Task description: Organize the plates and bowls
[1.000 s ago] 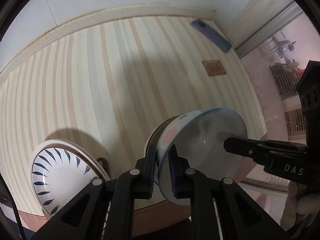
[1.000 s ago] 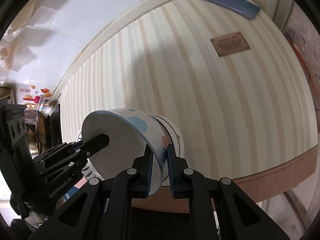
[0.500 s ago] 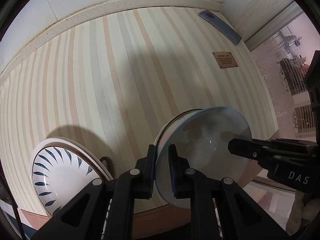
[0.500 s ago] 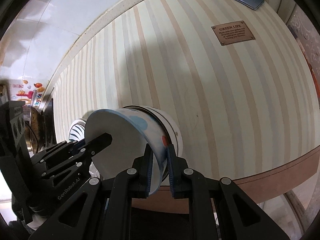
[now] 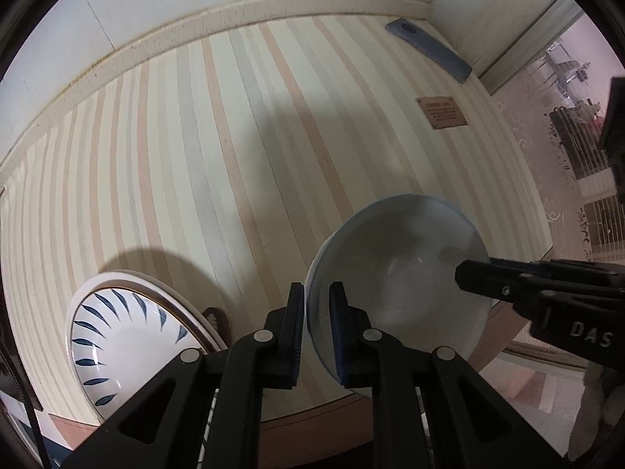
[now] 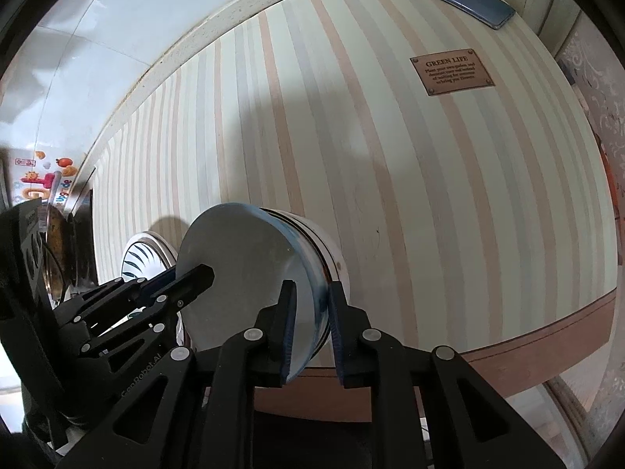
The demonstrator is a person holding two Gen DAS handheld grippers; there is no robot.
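Observation:
A white bowl with a blue rim (image 5: 398, 273) is held between both grippers above the striped table. My left gripper (image 5: 317, 308) is shut on its near-left rim. My right gripper (image 6: 311, 312) is shut on the opposite rim; its fingers (image 5: 480, 275) enter the left wrist view from the right. In the right wrist view the bowl (image 6: 242, 273) sits nested in a second white bowl (image 6: 328, 250) under it. A white plate with blue leaf marks (image 5: 129, 336) lies at the table's near-left edge, also seen in the right wrist view (image 6: 144, 258).
A blue phone (image 5: 427, 49) lies at the table's far right corner. A brown "GREEN LIFE" plaque (image 6: 451, 70) is fixed to the striped tabletop (image 5: 234, 156). A wall runs along the far side. The table's wooden front edge (image 6: 527, 336) is close below.
The bowl has come lower and turned so its inside faces the left camera more; it now sits deeper over the second bowl. Both grippers stayed shut on its rim.

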